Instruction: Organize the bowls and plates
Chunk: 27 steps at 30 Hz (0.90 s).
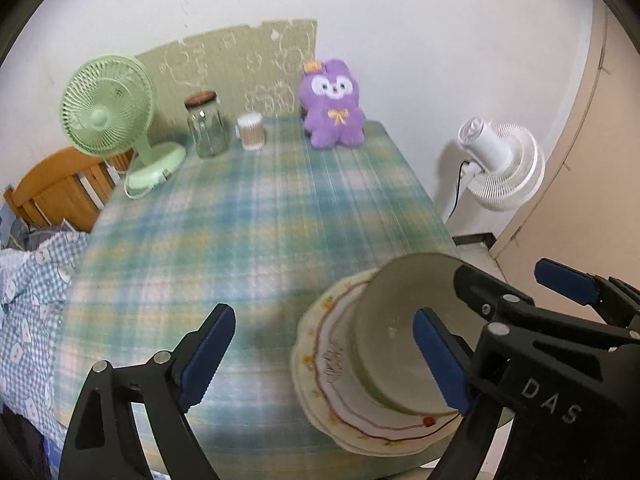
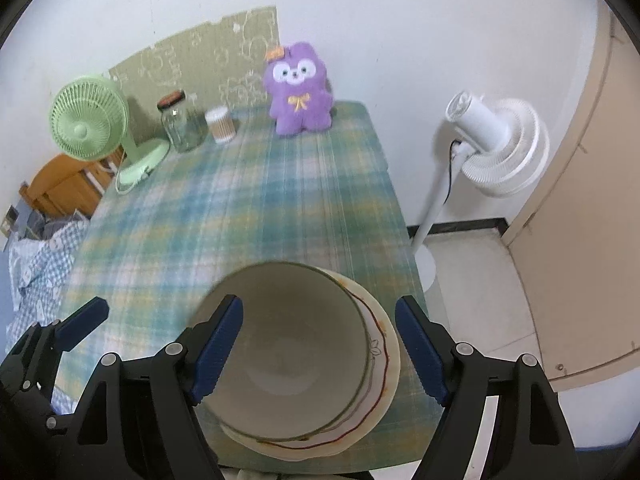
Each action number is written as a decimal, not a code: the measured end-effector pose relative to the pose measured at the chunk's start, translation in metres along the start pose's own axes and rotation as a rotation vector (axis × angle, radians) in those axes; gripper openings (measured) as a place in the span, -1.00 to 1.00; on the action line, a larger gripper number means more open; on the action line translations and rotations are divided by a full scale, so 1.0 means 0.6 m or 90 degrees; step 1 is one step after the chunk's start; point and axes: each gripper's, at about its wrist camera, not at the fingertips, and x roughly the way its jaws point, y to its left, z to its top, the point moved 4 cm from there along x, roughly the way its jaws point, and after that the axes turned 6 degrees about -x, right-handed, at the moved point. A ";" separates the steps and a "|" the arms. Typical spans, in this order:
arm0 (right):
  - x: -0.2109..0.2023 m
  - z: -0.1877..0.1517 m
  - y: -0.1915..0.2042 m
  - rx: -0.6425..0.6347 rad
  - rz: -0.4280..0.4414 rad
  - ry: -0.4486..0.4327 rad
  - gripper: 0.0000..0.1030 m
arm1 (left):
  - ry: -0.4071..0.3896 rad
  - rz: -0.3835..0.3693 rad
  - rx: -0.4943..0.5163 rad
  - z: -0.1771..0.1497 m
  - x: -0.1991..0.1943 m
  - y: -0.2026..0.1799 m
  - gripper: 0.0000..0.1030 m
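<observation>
The left black plastic gripper with blue ridged pads [image 1: 324, 356] is held low at the near edge of the surface, its jaws spread wide, nothing pinched between them. Its left finger [image 1: 208, 356] and right finger [image 1: 440, 360] both point toward the far side. The right black plastic gripper with blue ridged pads [image 2: 320, 352] sits just beside it on the right, jaws also spread wide, its left finger [image 2: 218, 350] and right finger [image 2: 420, 352] angled forward and downward.
</observation>
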 end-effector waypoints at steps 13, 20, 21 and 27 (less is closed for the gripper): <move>-0.093 0.000 0.155 0.025 -0.048 -0.084 0.57 | -0.094 0.012 -0.010 0.010 -0.103 0.200 0.92; -0.103 -0.027 0.221 0.068 -0.053 -0.124 0.57 | -0.124 0.029 0.004 -0.012 -0.130 0.299 0.92; -0.104 -0.031 0.228 0.073 -0.042 -0.131 0.57 | -0.130 0.034 0.007 -0.015 -0.134 0.310 0.92; -0.096 -0.059 0.267 0.047 -0.041 -0.146 0.57 | -0.168 0.052 -0.003 -0.035 -0.147 0.350 0.95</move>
